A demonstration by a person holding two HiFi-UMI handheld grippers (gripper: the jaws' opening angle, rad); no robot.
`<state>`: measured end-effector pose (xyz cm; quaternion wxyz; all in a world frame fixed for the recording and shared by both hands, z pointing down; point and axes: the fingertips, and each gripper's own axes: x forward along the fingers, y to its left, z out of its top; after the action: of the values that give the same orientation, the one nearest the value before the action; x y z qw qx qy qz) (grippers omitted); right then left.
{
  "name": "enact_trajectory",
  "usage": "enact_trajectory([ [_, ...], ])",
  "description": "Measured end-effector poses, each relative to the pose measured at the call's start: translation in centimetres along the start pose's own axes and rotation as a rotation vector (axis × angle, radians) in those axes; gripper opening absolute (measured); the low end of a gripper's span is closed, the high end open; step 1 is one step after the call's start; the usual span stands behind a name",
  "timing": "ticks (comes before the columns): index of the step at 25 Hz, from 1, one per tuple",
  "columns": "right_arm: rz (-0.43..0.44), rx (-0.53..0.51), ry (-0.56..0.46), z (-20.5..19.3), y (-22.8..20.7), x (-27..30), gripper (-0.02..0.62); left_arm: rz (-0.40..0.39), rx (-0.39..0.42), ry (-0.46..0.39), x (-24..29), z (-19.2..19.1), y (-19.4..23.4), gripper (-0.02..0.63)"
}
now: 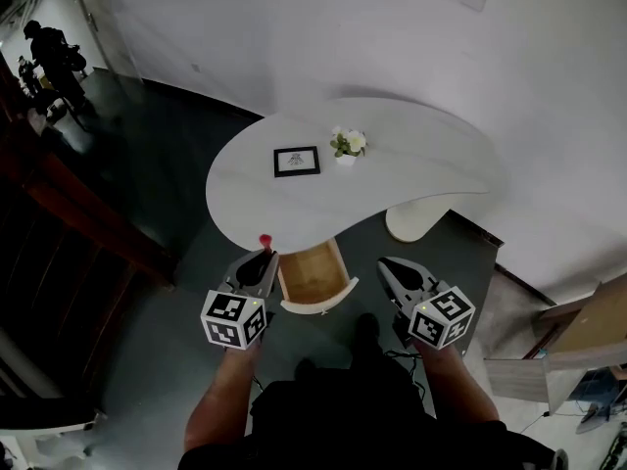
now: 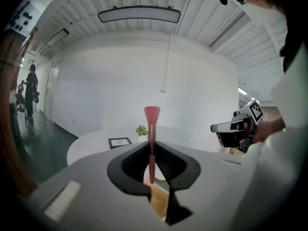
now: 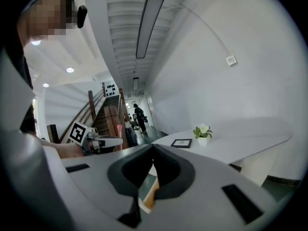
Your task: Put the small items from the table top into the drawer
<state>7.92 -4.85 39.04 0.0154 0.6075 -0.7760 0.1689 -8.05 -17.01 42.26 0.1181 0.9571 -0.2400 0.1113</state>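
My left gripper (image 1: 263, 256) is shut on a slim pink stick with a flared top (image 2: 152, 129); the stick stands upright between the jaws and its red tip (image 1: 265, 241) pokes out at the table's near edge. The open wooden drawer (image 1: 313, 274) lies just right of that gripper, under the white table (image 1: 411, 164). On the table top stand a small black picture frame (image 1: 296, 161) and a small potted flower (image 1: 348, 145). My right gripper (image 1: 384, 262) is shut with nothing in it, right of the drawer. The right gripper view shows its jaws (image 3: 153, 149) closed together.
The table's white pedestal (image 1: 416, 223) stands behind my right gripper. A dark staircase (image 1: 69, 213) runs along the left, with a person (image 1: 49, 57) far off at the top left. Wooden furniture (image 1: 588, 331) sits at the right edge.
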Motion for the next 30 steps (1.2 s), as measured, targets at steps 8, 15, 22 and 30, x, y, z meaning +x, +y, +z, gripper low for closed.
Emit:
enact_trajectory([
  [8,0.154,-0.013,0.059,1.6,-9.8,2.4,0.011,0.135,-0.028,0.033,7.8,0.9,-2.6,0.049],
  [15,0.292,-0.003,0.123,1.1,-15.5,3.9,0.011,0.238,-0.070,0.059,12.4,0.5,-5.1,0.049],
  [22,0.360,-0.003,0.142,0.7,-16.8,4.4,0.011,0.337,-0.083,0.041,10.7,0.4,-6.5,0.049],
  [30,0.495,-0.072,0.220,-1.9,-9.8,2.9,0.011,0.429,-0.123,-0.022,4.8,-1.5,-8.6,0.049],
])
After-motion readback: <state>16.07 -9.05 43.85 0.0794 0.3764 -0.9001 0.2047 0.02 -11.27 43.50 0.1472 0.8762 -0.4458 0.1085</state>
